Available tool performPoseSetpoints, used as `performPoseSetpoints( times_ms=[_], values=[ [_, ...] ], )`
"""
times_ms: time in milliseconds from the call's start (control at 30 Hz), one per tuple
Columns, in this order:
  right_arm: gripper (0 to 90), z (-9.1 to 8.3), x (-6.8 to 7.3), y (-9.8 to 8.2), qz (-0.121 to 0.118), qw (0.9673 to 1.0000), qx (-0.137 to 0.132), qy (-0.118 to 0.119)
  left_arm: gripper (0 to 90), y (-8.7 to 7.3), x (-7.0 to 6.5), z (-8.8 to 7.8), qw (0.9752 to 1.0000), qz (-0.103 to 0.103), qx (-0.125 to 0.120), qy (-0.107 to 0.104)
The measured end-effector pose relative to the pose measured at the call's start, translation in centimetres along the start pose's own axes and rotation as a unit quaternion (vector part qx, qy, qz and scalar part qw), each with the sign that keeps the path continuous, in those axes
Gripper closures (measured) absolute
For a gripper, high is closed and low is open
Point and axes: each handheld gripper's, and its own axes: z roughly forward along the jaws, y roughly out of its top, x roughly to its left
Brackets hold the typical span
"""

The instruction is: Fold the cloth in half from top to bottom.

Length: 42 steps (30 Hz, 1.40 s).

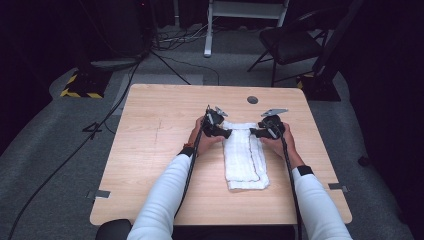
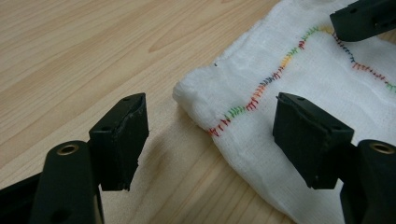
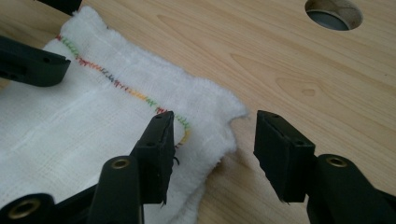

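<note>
High view: folded white towel (image 1: 245,157), soft woven cotton, lies lengthwise on the wood-grain table (image 1: 150,150); left gripper (image 1: 223,131) and right gripper (image 1: 255,132) flank its far end. Round cable hole (image 1: 252,99) beyond them.

Left gripper view: jaws apart, gripping nothing, towel corner (image 2: 201,98) with multicolour stitched hem between them.

Right gripper view: jaws released, straddling the other fuzzy corner (image 3: 224,109); one pad rests over cloth.
</note>
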Motion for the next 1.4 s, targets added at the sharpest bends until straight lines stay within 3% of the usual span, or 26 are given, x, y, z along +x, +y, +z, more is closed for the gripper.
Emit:
performPoseSetpoints(
  times_ms=[200, 500, 600, 767, 933, 1067, 1200, 1300, 1400],
  values=[
    [47.2, 1.0, -0.2, 0.5, 0.012, 0.9998, 0.01, -0.008, 24.3, 0.3, 0.4, 0.8, 0.9997, -0.022, 0.008, 0.0],
    [49.0, 1.7, -0.8, 0.7, 0.034, 0.999, 0.025, 0.01, 24.8, 0.1, 0.3, 1.2, 0.9997, -0.022, 0.012, -0.006],
    [58.3, 1.7, -0.8, 0.7, 0.036, 0.9989, 0.022, 0.022, 35.2, 0.2, 0.2, 1.1, 0.9996, -0.012, 0.012, -0.022],
    [75.0, 1.6, -0.4, 0.9, 0.033, 0.9982, 0.029, 0.042, 54.3, 0.1, 0.3, 0.8, 0.9987, -0.012, 0.008, -0.049],
    [81.4, 1.6, -0.1, 1.1, 0.019, 0.9983, 0.034, 0.044, 72.3, 0.1, 0.3, 0.9, 0.9973, -0.005, 0.009, -0.072],
    [82.7, 1.6, 0.0, 1.2, 0.012, 0.9984, 0.036, 0.043, 77.1, 0.1, 0.5, 1.0, 0.9966, -0.008, 0.005, -0.082],
    [83.5, 1.4, 0.0, 1.4, 0.002, 0.9988, 0.029, 0.04, 79.4, 0.4, 0.3, 0.9, 0.9978, 0.005, 0.004, -0.066],
    [83.7, 1.1, 0.3, 1.7, -0.009, 0.9992, 0.022, 0.032, 80.3, 0.7, 0.7, 0.4, 0.9977, -0.004, -0.012, -0.066],
    [83.9, 0.6, 0.3, 2.2, -0.009, 0.9995, 0.006, 0.03, 80.7, 1.2, 1.0, -0.2, 0.9979, 0.009, -0.019, -0.061]
  ],
)
